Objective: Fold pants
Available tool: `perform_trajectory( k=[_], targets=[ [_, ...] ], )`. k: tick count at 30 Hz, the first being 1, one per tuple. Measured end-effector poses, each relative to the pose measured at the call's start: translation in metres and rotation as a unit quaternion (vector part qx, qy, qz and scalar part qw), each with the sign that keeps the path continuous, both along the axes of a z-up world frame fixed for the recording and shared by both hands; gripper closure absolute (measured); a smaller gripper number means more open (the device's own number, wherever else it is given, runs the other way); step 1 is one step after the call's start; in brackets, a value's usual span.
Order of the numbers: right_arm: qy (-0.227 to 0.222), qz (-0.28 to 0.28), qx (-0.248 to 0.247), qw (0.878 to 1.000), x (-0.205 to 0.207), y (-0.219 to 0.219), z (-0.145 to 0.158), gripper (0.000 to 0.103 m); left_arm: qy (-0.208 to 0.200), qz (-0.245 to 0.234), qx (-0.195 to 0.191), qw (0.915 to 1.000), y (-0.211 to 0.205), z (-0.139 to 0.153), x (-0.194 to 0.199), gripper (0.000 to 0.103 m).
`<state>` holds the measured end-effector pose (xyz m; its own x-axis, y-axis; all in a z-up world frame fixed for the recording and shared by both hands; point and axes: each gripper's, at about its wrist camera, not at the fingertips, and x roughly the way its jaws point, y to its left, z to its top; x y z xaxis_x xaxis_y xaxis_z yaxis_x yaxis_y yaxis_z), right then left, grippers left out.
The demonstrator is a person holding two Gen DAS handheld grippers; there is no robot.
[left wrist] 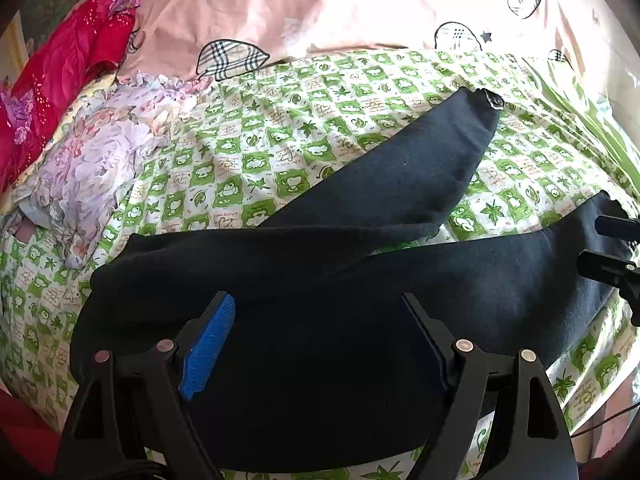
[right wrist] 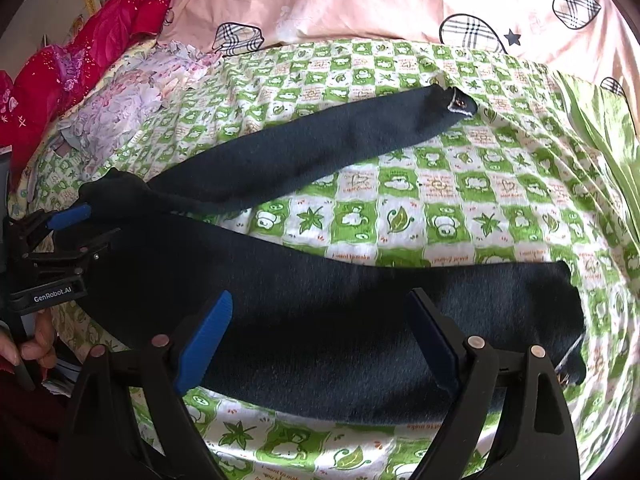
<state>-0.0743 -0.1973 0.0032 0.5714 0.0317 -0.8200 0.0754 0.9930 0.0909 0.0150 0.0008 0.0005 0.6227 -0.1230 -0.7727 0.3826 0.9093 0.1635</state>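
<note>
Dark navy pants (left wrist: pixel 320 340) lie spread on a green-and-white checked bedsheet (left wrist: pixel 240 152), the two legs splayed apart in a V. The far leg (right wrist: pixel 304 148) ends in a cuff (right wrist: pixel 456 106); the near leg (right wrist: pixel 360 312) runs right. My left gripper (left wrist: pixel 320 312) is open over the waist end, blue pads apart, holding nothing. My right gripper (right wrist: pixel 320 312) is open over the near leg, empty. The left gripper also shows at the left edge of the right wrist view (right wrist: pixel 68 232), and the right gripper at the right edge of the left wrist view (left wrist: pixel 612 248).
A pink quilt (left wrist: pixel 300 4) with checked heart prints lies at the back. A red floral cloth (left wrist: pixel 64 72) and a pale floral cloth (left wrist: pixel 100 152) are bunched at the left. Striped green fabric (right wrist: pixel 600 132) lies at the right.
</note>
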Motion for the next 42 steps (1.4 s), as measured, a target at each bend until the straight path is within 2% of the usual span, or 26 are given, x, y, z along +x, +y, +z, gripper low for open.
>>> perform_trajectory(
  k=[14,28,33,40,42],
  targets=[
    [0.0,-0.006,0.022,1.0,0.001,-0.006,-0.004,0.015,-0.004,-0.01,0.007,0.9999,-0.003,0.001,-0.003,0.02],
    [-0.011,-0.052,0.046,0.998,0.048,-0.05,0.006,0.015,-0.01,-0.058,0.043,0.9974,-0.041,0.003,0.023,0.019],
    [-0.008,-0.069,0.06,0.996,0.075,-0.071,0.006,0.015,-0.017,-0.099,0.067,0.9927,-0.071,-0.002,0.037,0.019],
    [0.003,-0.116,0.112,0.987,0.121,-0.12,-0.005,0.015,0.008,-0.154,0.095,0.9835,-0.116,-0.027,0.063,0.021],
    [0.009,-0.14,0.133,0.981,0.136,-0.14,-0.013,0.021,0.013,-0.163,0.106,0.9808,-0.126,-0.034,0.07,0.023]
  ],
)
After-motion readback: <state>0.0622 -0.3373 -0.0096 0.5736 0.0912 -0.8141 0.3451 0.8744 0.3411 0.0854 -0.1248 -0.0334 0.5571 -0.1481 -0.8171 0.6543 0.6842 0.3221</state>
